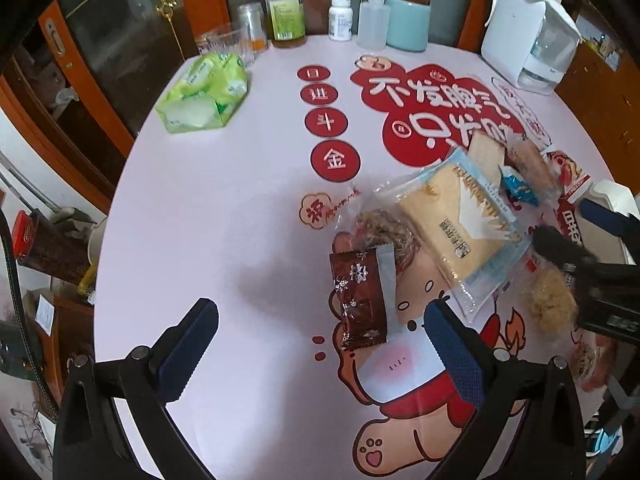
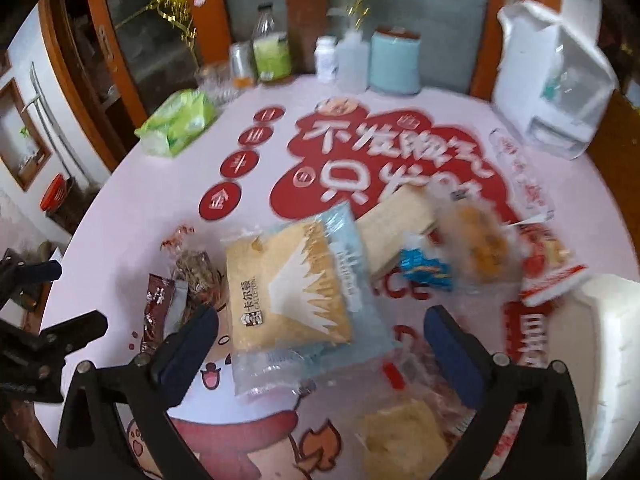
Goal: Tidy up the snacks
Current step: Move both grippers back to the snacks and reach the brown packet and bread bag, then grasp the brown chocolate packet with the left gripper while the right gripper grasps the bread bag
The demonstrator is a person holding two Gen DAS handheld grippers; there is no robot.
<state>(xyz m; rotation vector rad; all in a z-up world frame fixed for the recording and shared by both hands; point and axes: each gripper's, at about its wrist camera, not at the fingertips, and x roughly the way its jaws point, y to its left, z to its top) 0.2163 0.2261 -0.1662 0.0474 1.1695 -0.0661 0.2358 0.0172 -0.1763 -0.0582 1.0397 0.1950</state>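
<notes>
Snack packets lie heaped on the pink printed tablecloth (image 1: 224,240). A brown snowflake packet (image 1: 360,300) (image 2: 154,312) rests just ahead of my left gripper (image 1: 322,344), which stands open and holds nothing. My right gripper (image 2: 320,344) is open wide above the near end of a large clear packet of yellow cake (image 2: 288,292) (image 1: 452,224), with its pads off the wrap. Around these lie a twisted pastry bag (image 1: 384,228), a blue wrapper (image 2: 424,268), a sliced-bread packet (image 2: 400,224), a red-and-white packet (image 2: 548,264) and a fluffy bun in clear wrap (image 2: 404,436).
A white container (image 2: 608,340) stands at the right edge. A green tissue pack (image 1: 204,92) lies far left. Along the far edge stand glasses (image 1: 224,44), bottles (image 1: 285,8), a teal canister (image 1: 408,20) and a white water pitcher (image 1: 524,36). Wooden cabinets stand behind the table.
</notes>
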